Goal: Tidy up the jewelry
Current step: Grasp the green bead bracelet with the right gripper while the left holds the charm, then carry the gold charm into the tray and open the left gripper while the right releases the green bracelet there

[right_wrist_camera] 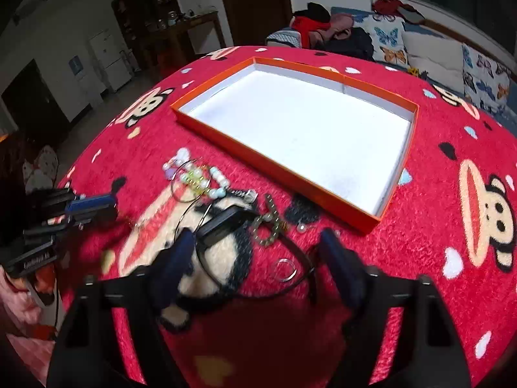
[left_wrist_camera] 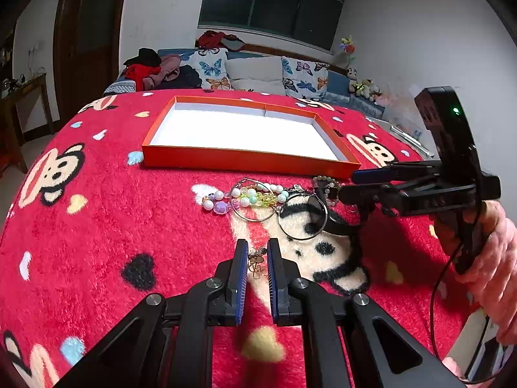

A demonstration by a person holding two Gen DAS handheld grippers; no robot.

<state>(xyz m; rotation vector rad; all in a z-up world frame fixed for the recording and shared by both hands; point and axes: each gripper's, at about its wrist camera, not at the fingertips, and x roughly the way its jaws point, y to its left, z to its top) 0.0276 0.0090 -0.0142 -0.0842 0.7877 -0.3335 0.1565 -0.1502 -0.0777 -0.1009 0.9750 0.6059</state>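
My left gripper (left_wrist_camera: 257, 252) is shut on a small gold earring (left_wrist_camera: 257, 262), held just above the red blanket; it shows at the left edge of the right wrist view (right_wrist_camera: 108, 208). Ahead lies a pile of jewelry: pastel bead bracelets (left_wrist_camera: 255, 195) (right_wrist_camera: 206, 177), silver hoops (left_wrist_camera: 302, 220), a dark bead bracelet (left_wrist_camera: 328, 183) (right_wrist_camera: 268, 229) and a black band (right_wrist_camera: 226, 223). My right gripper (right_wrist_camera: 258, 242) (left_wrist_camera: 347, 184) hangs open over the pile's right end. The dark bracelet and a small silver ring (right_wrist_camera: 284, 270) lie between its fingers, untouched. An orange box (left_wrist_camera: 248, 159) (right_wrist_camera: 284, 174) with a white floor stands behind.
A red plush blanket (left_wrist_camera: 97, 226) with monkey faces covers the table, whose edges curve away on all sides. A pink sleeve (left_wrist_camera: 494, 258) holds the right gripper. A sofa (left_wrist_camera: 255, 71) with butterfly cushions and piled clothes stands beyond the table.
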